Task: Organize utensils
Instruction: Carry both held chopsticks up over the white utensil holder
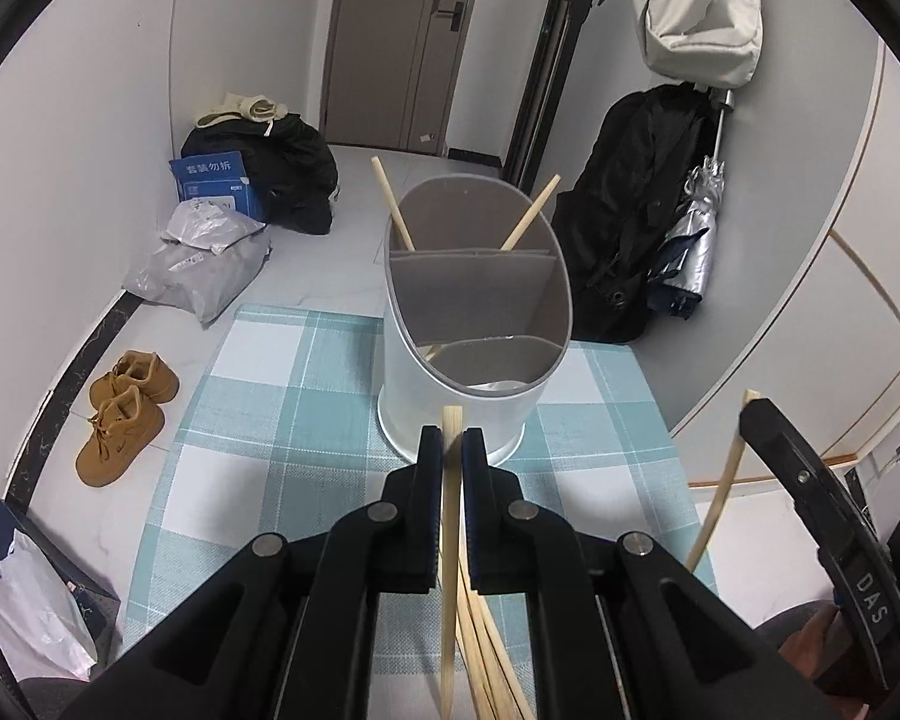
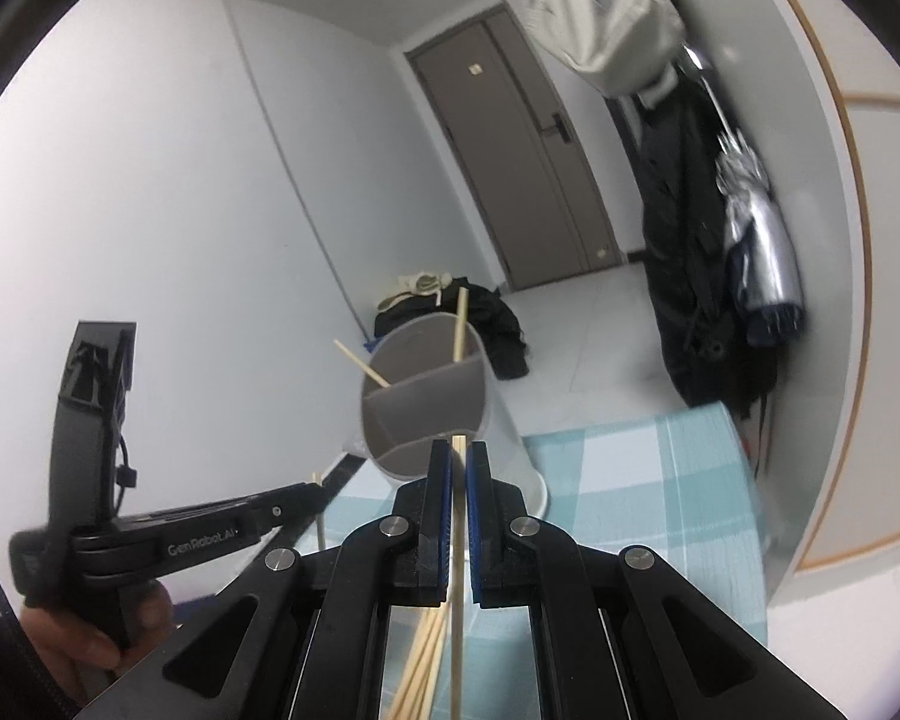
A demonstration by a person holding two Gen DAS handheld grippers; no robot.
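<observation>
Gripping one chopstick each, both grippers hover over the checked surface [image 1: 282, 396] in front of the utensil holder [image 1: 450, 414]. The left gripper [image 1: 452, 450] has its jaws pinched narrow on a wooden chopstick [image 1: 448, 570] that runs back between them, its tip just before the holder's near wall. The right gripper [image 2: 459, 462] likewise clamps a thin chopstick [image 2: 457, 630], its end level with the holder's near rim [image 2: 390, 468]. Two more chopsticks [image 1: 393, 204] lean apart in the holder's far compartment, behind the divider. A loose bundle of chopsticks [image 1: 489, 660] lies on the surface beneath the left jaws. In the right wrist view, a hand [image 2: 84, 630] holds the left gripper's handle
</observation>
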